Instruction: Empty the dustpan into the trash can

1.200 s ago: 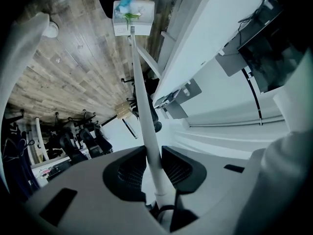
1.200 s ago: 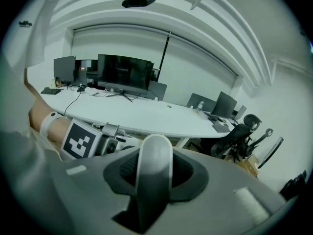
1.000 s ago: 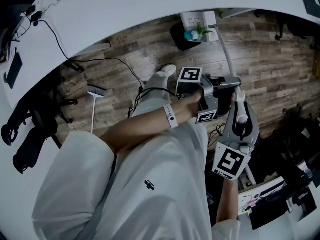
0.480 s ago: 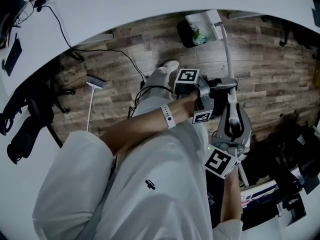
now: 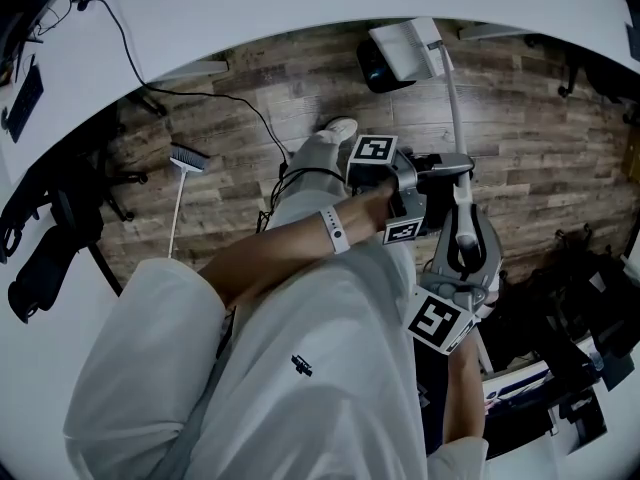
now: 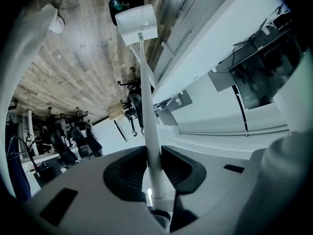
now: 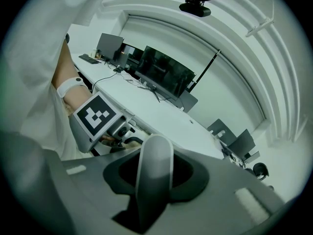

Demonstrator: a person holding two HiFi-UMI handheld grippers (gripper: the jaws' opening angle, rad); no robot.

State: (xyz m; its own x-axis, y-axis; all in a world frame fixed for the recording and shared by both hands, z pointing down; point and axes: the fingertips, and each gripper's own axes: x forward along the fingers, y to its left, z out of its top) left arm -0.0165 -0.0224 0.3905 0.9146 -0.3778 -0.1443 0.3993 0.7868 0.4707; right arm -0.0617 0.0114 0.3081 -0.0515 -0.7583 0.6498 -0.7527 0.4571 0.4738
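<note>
The right gripper [image 7: 154,173], its marker cube [image 5: 435,320] printed with a black-and-white square pattern, is clenched on the rounded near end of the handle [image 5: 452,108]. Just beyond it, toward the trash can [image 5: 370,71], the left gripper [image 6: 154,163] grips the thin shaft. The dustpan [image 5: 405,50] runs lengthwise away from the person, its white pan end farthest, over the can's rim. Inside the dark can lies a small greenish scrap, too dim to name.
</note>
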